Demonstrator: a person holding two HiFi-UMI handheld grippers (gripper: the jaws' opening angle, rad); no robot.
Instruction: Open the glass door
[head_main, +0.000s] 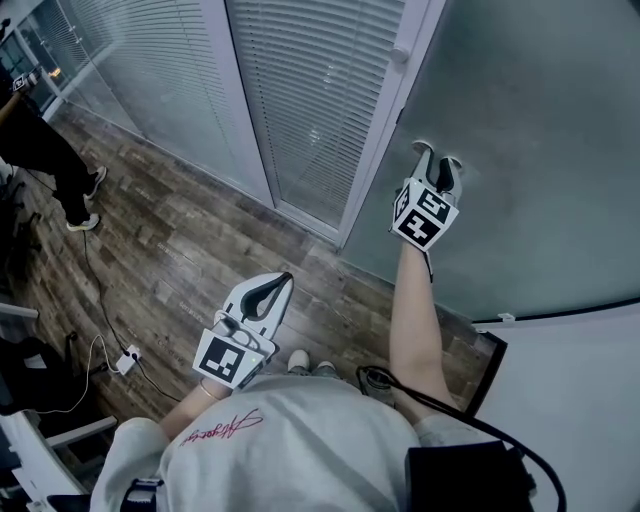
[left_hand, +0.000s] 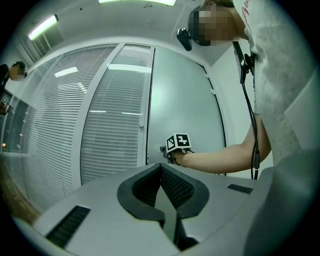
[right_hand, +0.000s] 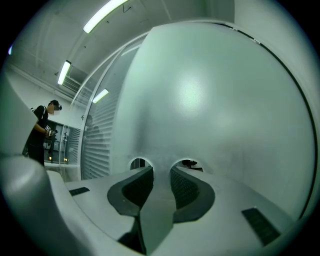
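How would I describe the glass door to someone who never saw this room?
Find the long wall of white blinds above the wooden floor. Right of its white frame stands the glass door: the only frosted, plain panel without slats, with the right gripper in front of it.

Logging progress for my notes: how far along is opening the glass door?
Done: the right tongs are up at the frosted glass door. In hand: they stand open close to it, gripping nothing. Still to do: the door looks shut, so the opening itself remains. The left tongs are shut, empty and held back.
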